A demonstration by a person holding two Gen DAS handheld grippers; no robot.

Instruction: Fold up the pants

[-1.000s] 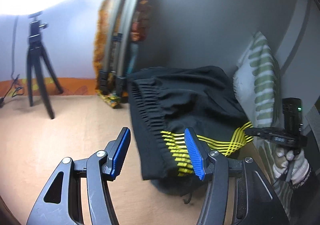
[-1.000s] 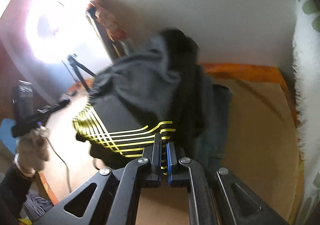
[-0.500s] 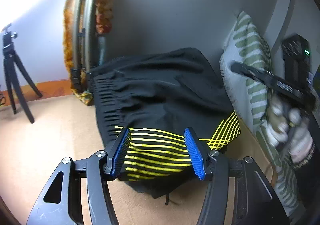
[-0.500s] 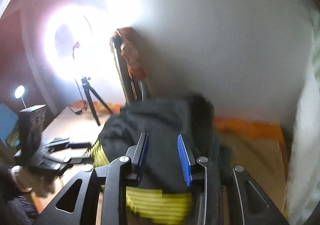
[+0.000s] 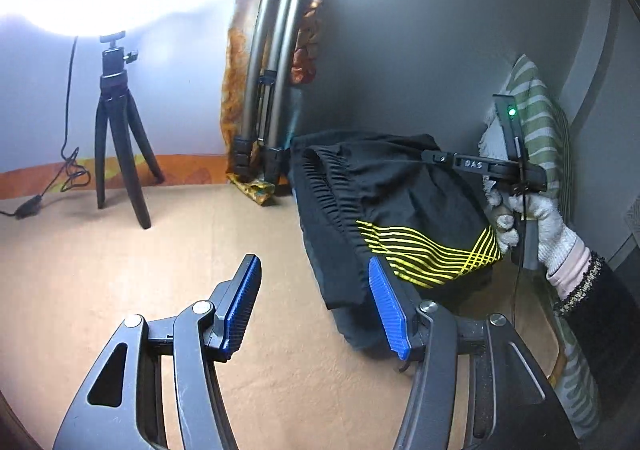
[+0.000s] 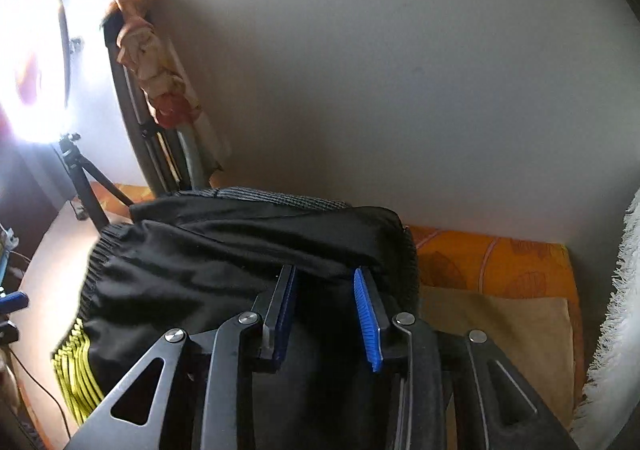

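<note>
Pants (image 5: pixel 400 206) are lying folded into a compact black bundle near the wall, between a tripod (image 5: pixel 268 90) and a pillow (image 5: pixel 540 122), suggesting folding is nearly finished, while left gripper (image 5: pixel 316 306) and right gripper (image 6: pixel 326 314) are both hovering open, gripping nothing.

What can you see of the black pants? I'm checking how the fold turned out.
The black pants lie folded in a compact bundle on the tan surface by the wall. Smooth, thin-looking fabric, gathered elastic waistband at the left edge, yellow stripes along the near side. Neither open gripper holds them; the right gripper hovers over them.
</note>
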